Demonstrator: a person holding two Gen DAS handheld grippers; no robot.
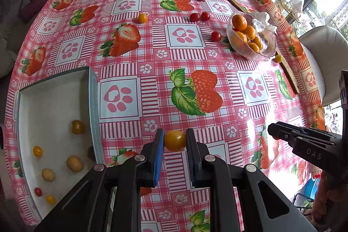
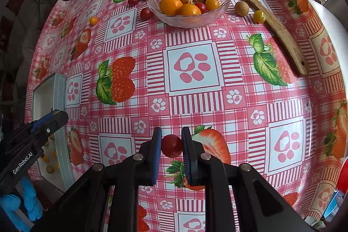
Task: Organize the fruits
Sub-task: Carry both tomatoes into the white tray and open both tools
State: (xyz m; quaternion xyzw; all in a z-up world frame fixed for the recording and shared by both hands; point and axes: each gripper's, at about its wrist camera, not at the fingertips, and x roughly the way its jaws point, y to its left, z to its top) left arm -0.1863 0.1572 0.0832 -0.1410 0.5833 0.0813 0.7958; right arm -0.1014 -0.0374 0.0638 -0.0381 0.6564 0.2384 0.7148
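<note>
While both grippers point steeply down at the table, each has its jaws closed on one small fruit; the left gripper (image 1: 175,140) pinches a yellow cherry tomato (image 1: 175,140) between its blue pads, and the right gripper (image 2: 171,145) clamps a red cherry tomato (image 2: 171,145) the same way; both fruits appear to be lifted clear of the strawberry-print tablecloth (image 1: 187,53), so the carrying step seems to be in hand; from the left wrist view the white tray (image 1: 54,101), already holding several small fruits, lies at about nine o'clock of the held tomato, and the glass bowl (image 2: 224,5) of oranges sits near twelve o'clock in the right wrist view; the next move likely calls for bringing each tomato over its container before letting go; loose tomatoes (image 1: 196,16) remain scattered toward twelve o'clock.
</note>
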